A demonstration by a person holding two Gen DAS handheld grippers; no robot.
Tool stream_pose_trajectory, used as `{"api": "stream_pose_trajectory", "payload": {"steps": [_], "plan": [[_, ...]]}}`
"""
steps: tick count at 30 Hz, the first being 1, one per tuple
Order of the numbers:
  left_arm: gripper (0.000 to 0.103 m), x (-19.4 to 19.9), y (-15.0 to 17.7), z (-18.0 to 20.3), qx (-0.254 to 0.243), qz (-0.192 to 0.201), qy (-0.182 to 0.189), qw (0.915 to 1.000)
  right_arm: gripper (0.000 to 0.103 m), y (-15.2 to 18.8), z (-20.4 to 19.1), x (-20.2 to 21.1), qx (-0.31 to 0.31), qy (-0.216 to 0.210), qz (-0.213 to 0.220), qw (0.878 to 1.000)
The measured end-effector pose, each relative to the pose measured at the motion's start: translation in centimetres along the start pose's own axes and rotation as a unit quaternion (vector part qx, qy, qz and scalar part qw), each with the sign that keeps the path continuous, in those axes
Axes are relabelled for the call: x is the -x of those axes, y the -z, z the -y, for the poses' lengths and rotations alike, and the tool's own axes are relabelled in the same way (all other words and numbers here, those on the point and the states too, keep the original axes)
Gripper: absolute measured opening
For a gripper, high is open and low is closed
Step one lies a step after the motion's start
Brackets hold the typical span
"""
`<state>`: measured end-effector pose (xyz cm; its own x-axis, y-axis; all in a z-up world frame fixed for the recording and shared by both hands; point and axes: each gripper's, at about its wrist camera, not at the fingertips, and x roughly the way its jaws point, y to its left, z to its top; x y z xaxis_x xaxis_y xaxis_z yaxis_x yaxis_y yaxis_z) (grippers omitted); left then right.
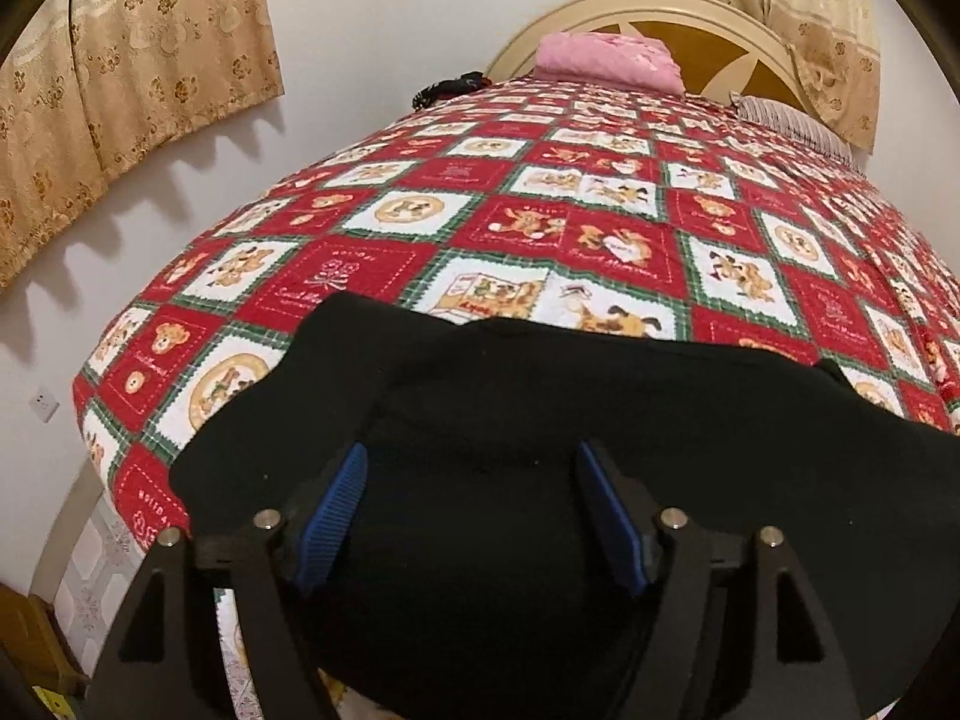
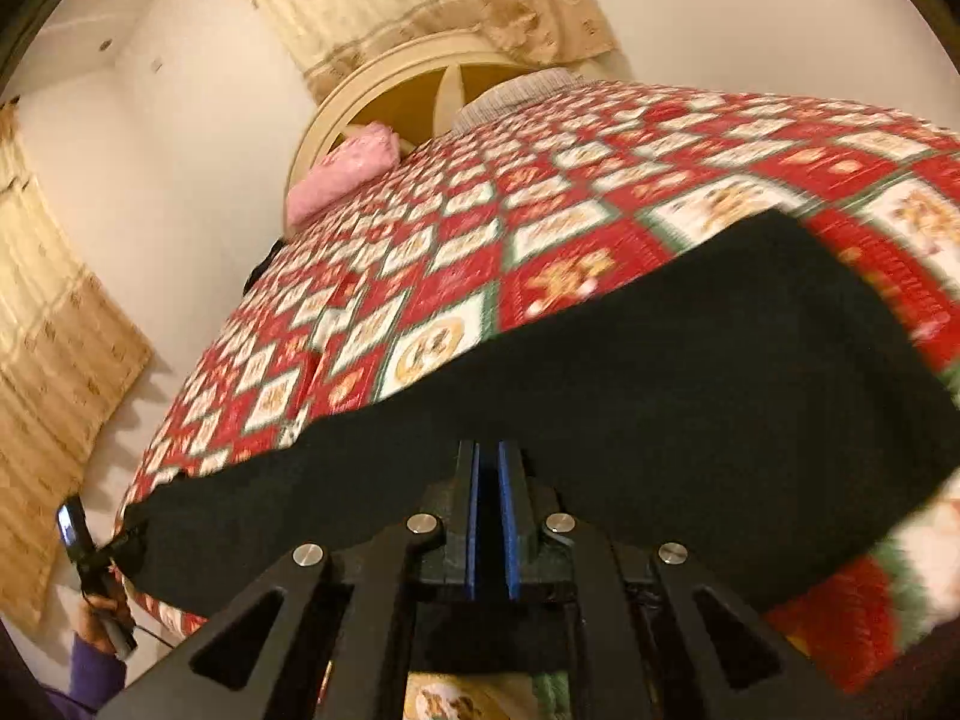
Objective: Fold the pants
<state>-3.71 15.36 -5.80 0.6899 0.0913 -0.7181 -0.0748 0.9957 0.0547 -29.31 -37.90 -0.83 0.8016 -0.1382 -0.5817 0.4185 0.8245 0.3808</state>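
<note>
Left tongs (image 1: pixel 474 516) tilted down over pants (image 1: pixel 540 396)

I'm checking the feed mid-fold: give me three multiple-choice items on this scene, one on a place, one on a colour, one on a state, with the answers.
1. Where do the black pants lie?
A. on the floor
B. at the near end of the quilt
C. against the headboard

2. What colour is the folded cloth by the headboard?
A. pink
B. blue
C. green

3. How does the left gripper stand?
A. shut on the quilt
B. shut on nothing
C. open over the pants

Answers:
1. B, the pants spread across the quilt's near edge, far from the headboard.
2. A, the cloth shows pink in both views.
3. C, its blue pads stand apart with pants fabric between, not pressed.
</note>
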Motion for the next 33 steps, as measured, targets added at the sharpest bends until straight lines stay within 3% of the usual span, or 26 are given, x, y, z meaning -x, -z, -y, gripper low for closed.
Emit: {"api": "stream_pose_trajectory", "payload": {"steps": [2, 4, 6, 8, 11, 16, 18, 21, 23, 24, 28, 31, 33], "plan": [[0.077, 0.1, 0.0, 0.4, -0.006, 0.003, -0.014, 0.9999, 0.007, -0.5, 0.1, 2.2, -0.004, 0.011, 0.053, 0.999], [0.077, 0.1, 0.0, 0.5, -0.009, 0.005, -0.02, 0.9997, 0.019, -1.3, 1.0, 4.0, -0.015, 0.039, 0.087, 0.995], [0.077, 0.1, -0.1, 0.5, -0.01, 0.002, -0.023, 0.9997, 0.053, -2.2, 1.9, 4.7, -0.012, 0.072, 0.105, 0.992], [0.077, 0.0, -0.2, 0.4, -0.007, -0.002, -0.022, 0.9997, 0.061, -3.2, 2.6, 5.2, 0.004, 0.096, 0.123, 0.988], [0.081, -0.1, -0.2, 0.4, 0.0, -0.002, -0.025, 0.9997, 0.061, -5.3, 4.2, 4.5, 0.019, 0.12, 0.12, 0.985], [0.097, -0.2, 0.2, 0.2, 0.008, 0.008, -0.05, 0.9987, 0.061, -6.7, 6.2, -0.3, 0.045, 0.163, 0.037, 0.985], [0.1, -0.3, 0.2, 0.0, 0.017, 0.007, -0.052, 0.9985, 0.059, -6.6, 6.4, -1.1, 0.059, 0.173, 0.036, 0.982], [0.101, -0.4, 0.2, -0.3, 0.03, 0.004, -0.049, 0.9984, 0.037, -6.5, 5.2, -1.8, 0.088, 0.15, 0.004, 0.985], [0.101, -0.4, 0.2, -0.1, 0.027, 0.006, -0.054, 0.9982, 0.022, -6.2, 4.1, -2.1, 0.12, 0.16, -0.01, 0.98], [0.101, -0.4, 0.3, 0.0, 0.025, 0.007, -0.056, 0.9981, 0.021, -6.3, 3.7, -2.1, 0.128, 0.158, -0.014, 0.979], [0.102, -0.4, 0.4, 0.0, 0.025, 0.012, -0.057, 0.998, 0.02, -6.5, 2.0, -2.0, 0.174, 0.214, 0.009, 0.961], [0.102, -0.4, 0.5, 0.0, 0.024, 0.013, -0.058, 0.9979, 0.02, -7.2, 2.3, -1.9, 0.16, 0.231, 0.029, 0.959], [0.103, -0.4, 0.5, 0.0, 0.025, 0.016, -0.061, 0.9977, 0.02, -7.3, 3.3, -3.1, 0.148, 0.24, 0.013, 0.959]]}}
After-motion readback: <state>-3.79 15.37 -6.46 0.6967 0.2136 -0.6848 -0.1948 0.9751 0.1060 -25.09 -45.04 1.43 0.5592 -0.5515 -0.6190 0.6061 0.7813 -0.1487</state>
